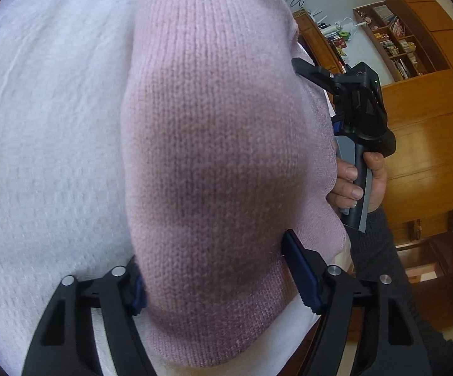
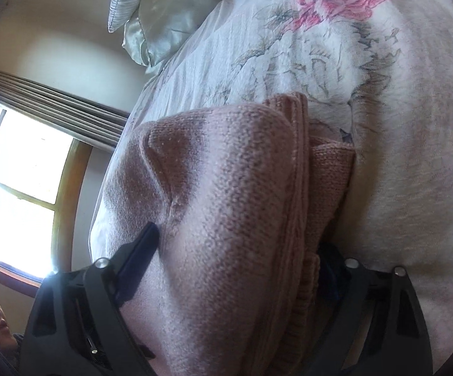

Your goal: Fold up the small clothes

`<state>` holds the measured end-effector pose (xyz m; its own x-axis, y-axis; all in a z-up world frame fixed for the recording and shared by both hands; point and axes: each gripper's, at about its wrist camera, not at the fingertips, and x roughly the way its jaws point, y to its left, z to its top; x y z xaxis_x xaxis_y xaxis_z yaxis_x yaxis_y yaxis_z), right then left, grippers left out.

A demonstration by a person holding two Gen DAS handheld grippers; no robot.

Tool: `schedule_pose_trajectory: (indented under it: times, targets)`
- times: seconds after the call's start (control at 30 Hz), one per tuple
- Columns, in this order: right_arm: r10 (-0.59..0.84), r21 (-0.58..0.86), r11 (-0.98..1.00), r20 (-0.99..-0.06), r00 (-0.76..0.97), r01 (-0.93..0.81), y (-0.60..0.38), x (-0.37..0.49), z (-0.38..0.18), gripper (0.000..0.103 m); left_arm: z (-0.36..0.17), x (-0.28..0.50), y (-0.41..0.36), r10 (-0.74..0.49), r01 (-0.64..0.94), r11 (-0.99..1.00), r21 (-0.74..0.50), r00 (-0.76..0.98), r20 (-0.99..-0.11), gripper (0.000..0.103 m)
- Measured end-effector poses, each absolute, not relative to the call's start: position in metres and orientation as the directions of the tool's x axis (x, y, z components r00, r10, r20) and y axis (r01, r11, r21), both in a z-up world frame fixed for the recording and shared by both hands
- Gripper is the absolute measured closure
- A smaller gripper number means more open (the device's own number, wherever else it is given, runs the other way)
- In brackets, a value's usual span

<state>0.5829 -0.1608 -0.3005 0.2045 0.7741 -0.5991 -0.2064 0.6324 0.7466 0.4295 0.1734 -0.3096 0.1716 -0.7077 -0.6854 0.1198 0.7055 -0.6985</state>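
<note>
A pink knit garment point(image 1: 213, 144) bulges thickly between my left gripper's point(image 1: 220, 282) blue-padded fingers point(image 1: 301, 269), which are shut on it above the white bed cover point(image 1: 38, 131). In the right wrist view the same garment point(image 2: 226, 203) shows as a folded stack with layered edges, and my right gripper point(image 2: 239, 260) is shut on it; its left finger point(image 2: 145, 247) presses into the knit and the right finger is mostly hidden by the folds. From the left wrist view, the right gripper's body point(image 1: 364, 109) sits at the garment's far edge, held by a hand point(image 1: 351, 181).
The bed cover point(image 2: 398, 125) carries a pink flower print point(image 2: 336, 0). A pale pillow point(image 2: 163, 15) lies at the head of the bed. A window point(image 2: 13, 172) with curtains is beside the bed. Wooden cabinets point(image 1: 429, 131) and a bookshelf point(image 1: 392, 40) stand beyond the bed's edge.
</note>
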Motion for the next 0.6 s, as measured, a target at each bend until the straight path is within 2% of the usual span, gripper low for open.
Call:
schedule_pose_trajectory:
  times: [0.03,0.13,0.6]
  targets:
    - [0.781,0.756,0.623,-0.591,0.199,-0.200,-0.162,0.582,-0.303,0.035,-0.311,0.430,0.176,-0.707,0.121,0.706,-0.697,0.172,-0.686,0.041]
    - [0.789,0.764,0.613,-0.579,0.207,-0.199,-0.162,0.582,-0.304,0.042,-0.311,0.431,0.180,-0.717,0.120,0.696,-0.708,0.171,-0.676,0.049]
    - [0.764,0.753,0.636,-0.586,0.269,-0.168,-0.165,0.561,-0.297,0.049,-0.295,0.428,0.171,-0.684,0.158,0.729,-0.666,0.181,-0.707,0.065]
